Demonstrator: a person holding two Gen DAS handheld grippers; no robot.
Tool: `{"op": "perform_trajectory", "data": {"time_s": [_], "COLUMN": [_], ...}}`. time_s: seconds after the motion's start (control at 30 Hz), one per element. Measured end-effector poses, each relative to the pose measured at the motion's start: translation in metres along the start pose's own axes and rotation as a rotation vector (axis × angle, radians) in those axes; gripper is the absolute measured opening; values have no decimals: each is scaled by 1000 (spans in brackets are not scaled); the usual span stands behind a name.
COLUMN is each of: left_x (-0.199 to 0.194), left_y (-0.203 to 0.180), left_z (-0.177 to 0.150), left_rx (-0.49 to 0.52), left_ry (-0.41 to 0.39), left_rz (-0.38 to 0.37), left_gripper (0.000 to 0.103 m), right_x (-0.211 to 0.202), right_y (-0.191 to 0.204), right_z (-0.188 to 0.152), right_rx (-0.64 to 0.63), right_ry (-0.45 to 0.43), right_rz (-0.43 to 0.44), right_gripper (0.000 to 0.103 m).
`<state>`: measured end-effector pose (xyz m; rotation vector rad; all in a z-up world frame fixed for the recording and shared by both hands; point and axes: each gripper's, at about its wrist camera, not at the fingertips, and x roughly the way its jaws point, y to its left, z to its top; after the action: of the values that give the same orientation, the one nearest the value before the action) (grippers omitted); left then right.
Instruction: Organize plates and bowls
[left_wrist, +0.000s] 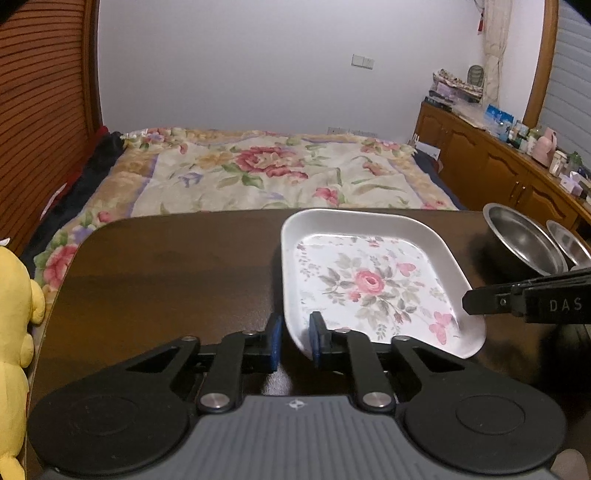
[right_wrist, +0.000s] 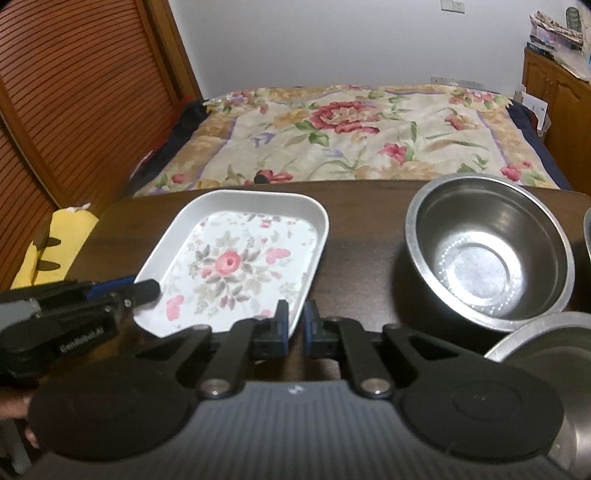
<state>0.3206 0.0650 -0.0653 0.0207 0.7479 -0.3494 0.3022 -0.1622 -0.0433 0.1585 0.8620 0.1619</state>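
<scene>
Left gripper (left_wrist: 294, 341) and right gripper (right_wrist: 294, 325) each clamp a near corner of the floral plate (left_wrist: 369, 280) on the table (left_wrist: 166, 266). A steel bowl (right_wrist: 487, 251) stands to its right.

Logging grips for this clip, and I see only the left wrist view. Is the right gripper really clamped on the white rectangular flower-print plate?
Observer: Yes. The fingers of the right gripper pinch the white rectangular flower-print plate at its near right corner rim.
Operator: Is the round steel bowl touching the plate?
Observer: No, the round steel bowl stands apart to its right, with bare brown table between.
Operator: Anything in it?
Observer: Empty; its whole bottom shows.
</scene>
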Motion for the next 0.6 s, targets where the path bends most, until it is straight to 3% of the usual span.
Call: {"op": "perform_trajectory", "data": {"time_s": [0.6], "left_x": [-6], "left_y": [3], "left_z": [1], "left_rx": [19], "left_ry": [22], "left_rz": [-33], "left_gripper": [14], "right_x": [13], "right_y": [0], "right_z": [1], "right_rx": [-6], "right_ry": [42], "right_rz": [7], "right_gripper": [9]}}
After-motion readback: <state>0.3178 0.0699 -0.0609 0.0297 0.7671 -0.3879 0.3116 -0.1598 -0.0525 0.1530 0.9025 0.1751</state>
